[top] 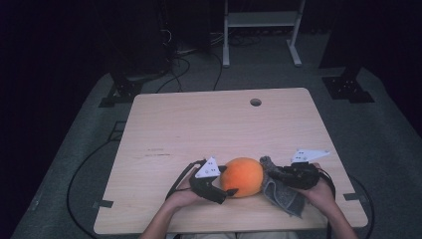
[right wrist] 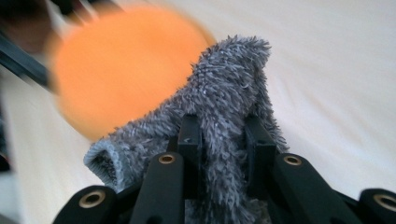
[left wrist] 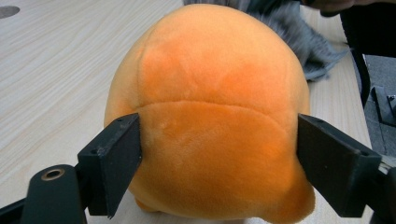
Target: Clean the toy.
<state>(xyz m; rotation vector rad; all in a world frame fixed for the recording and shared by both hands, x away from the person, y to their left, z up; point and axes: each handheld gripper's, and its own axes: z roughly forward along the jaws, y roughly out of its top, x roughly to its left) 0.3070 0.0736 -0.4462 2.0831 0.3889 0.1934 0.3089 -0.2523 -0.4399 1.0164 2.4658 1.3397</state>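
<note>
We find the far half of the tabletop (top: 199, 119) bare, so a claw can pass freely there; a small round hole (top: 256, 102) lies near the far edge. Along the near edge, passage is blocked at centre: the orange plush toy (top: 242, 177) sits between the left claw (top: 225, 185), whose jaws press its two sides, and the right claw (top: 276, 175), which pinches a grey fuzzy cloth (top: 284, 196) touching the toy. We see open tabletop to the left of the left hand (top: 181, 196).

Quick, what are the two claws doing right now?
Left gripper: closed on the orange plush toy.
Right gripper: shut on the grey fuzzy cloth.
</note>
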